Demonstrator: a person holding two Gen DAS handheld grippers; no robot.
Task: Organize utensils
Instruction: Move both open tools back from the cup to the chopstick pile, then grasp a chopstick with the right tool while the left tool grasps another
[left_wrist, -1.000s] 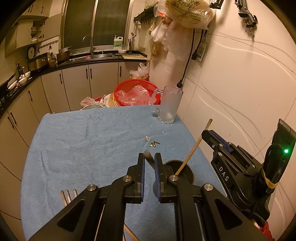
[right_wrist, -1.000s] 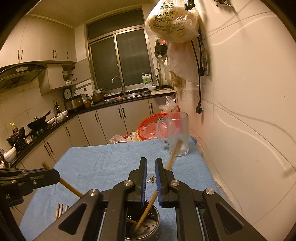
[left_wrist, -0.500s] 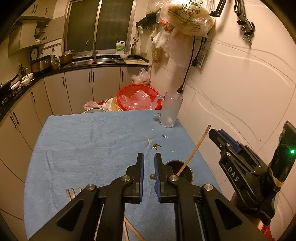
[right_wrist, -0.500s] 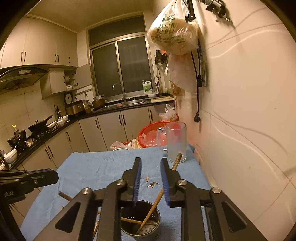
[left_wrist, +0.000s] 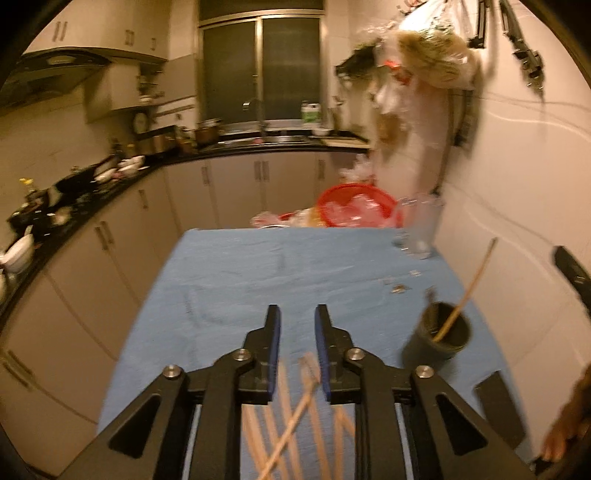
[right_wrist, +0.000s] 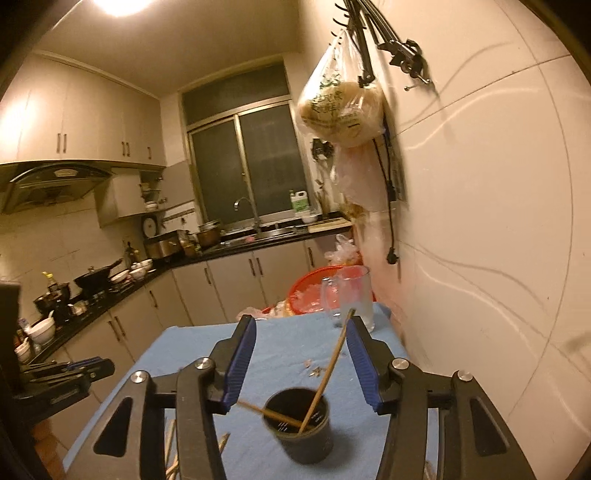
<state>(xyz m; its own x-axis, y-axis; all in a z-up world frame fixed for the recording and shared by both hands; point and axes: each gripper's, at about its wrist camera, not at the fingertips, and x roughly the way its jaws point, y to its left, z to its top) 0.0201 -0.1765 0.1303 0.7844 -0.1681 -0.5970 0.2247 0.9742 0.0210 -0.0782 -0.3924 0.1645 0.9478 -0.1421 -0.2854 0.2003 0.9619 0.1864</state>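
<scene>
Chopsticks (left_wrist: 295, 417): loose pile at near edge of surface (left_wrist: 258, 273).
Cup (right_wrist: 298, 428): holds two.
Left fingers (left_wrist: 297, 347): narrow, empty.
Right fingers (right_wrist: 301, 362): wide, empty.
Risk: a knock tips the cup.

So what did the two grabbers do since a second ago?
The right gripper opened wide, letting go of its chopstick, now leaning in the dark cup. The left gripper dropped its chopstick too, then swung toward the chopsticks on the cloth. The glass mug stayed put.
</scene>
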